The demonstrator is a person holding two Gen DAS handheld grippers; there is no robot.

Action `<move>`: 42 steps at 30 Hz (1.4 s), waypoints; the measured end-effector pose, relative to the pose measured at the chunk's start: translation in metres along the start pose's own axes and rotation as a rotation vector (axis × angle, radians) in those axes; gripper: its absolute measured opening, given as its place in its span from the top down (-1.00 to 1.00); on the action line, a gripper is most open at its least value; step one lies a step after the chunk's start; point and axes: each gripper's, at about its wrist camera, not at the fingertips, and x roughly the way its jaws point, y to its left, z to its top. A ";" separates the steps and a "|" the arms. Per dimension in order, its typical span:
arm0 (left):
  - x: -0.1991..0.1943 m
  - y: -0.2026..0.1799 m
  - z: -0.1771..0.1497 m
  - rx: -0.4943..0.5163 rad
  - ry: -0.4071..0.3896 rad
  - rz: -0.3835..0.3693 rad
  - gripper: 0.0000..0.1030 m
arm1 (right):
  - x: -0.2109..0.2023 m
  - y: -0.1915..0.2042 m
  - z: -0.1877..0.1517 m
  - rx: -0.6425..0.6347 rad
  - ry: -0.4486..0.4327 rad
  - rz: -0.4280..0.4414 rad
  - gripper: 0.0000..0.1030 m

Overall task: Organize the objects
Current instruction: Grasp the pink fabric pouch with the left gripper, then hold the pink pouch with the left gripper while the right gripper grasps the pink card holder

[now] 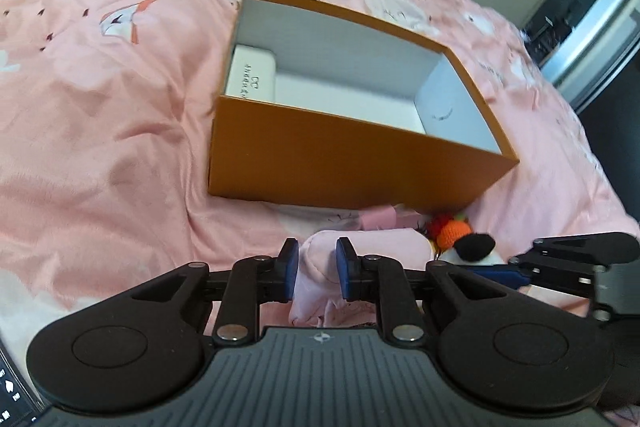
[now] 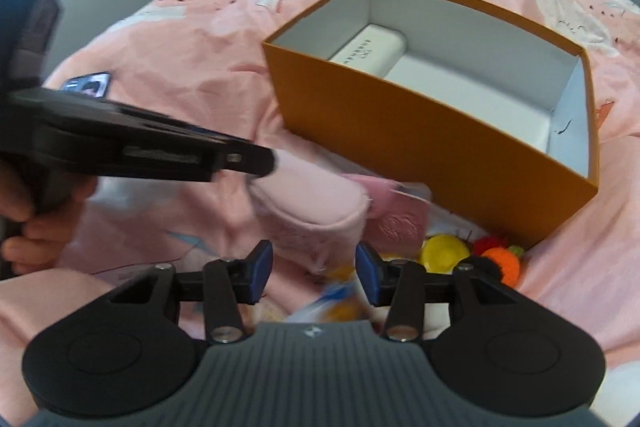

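Orange box (image 1: 352, 163), lid off, resting on a bed covered by a pink quilt (image 1: 100, 127); its white interior holds one white case (image 1: 250, 75), lying flat against the end wall that is on the left in the left wrist view. Left gripper (image 1: 316, 273) clenched on a pale pink fabric item (image 1: 320, 267), whose cloth fills the narrow gap between the blue pads (image 1: 289, 273), just in front of the near wall of the box. Right gripper (image 2: 314, 277) released, its jaws standing wide apart above the same fabric item and a blurred heap of small objects. A darker pink pouch (image 2: 396, 219), a yellow round piece (image 2: 444, 253) and an orange crocheted toy (image 2: 502, 263) lie on the quilt close against the near corner of the box. A phone (image 2: 88, 85) lies on the quilt well to the left of the box in the right wrist view
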 end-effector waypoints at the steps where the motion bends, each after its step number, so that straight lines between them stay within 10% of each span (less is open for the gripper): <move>1: -0.001 0.002 0.000 -0.011 -0.003 -0.001 0.57 | 0.005 -0.003 0.001 0.008 -0.002 -0.005 0.09; 14: -0.003 0.016 -0.009 -0.007 -0.015 -0.047 0.01 | 0.038 -0.036 0.003 0.175 0.032 0.016 0.32; 18: -0.004 0.020 -0.011 -0.013 -0.003 -0.048 -0.04 | 0.046 -0.042 0.008 0.200 -0.006 -0.006 0.70; 42: 0.085 0.009 0.010 -0.049 0.187 -0.035 0.21 | 0.071 -0.085 0.008 0.280 0.042 -0.075 0.32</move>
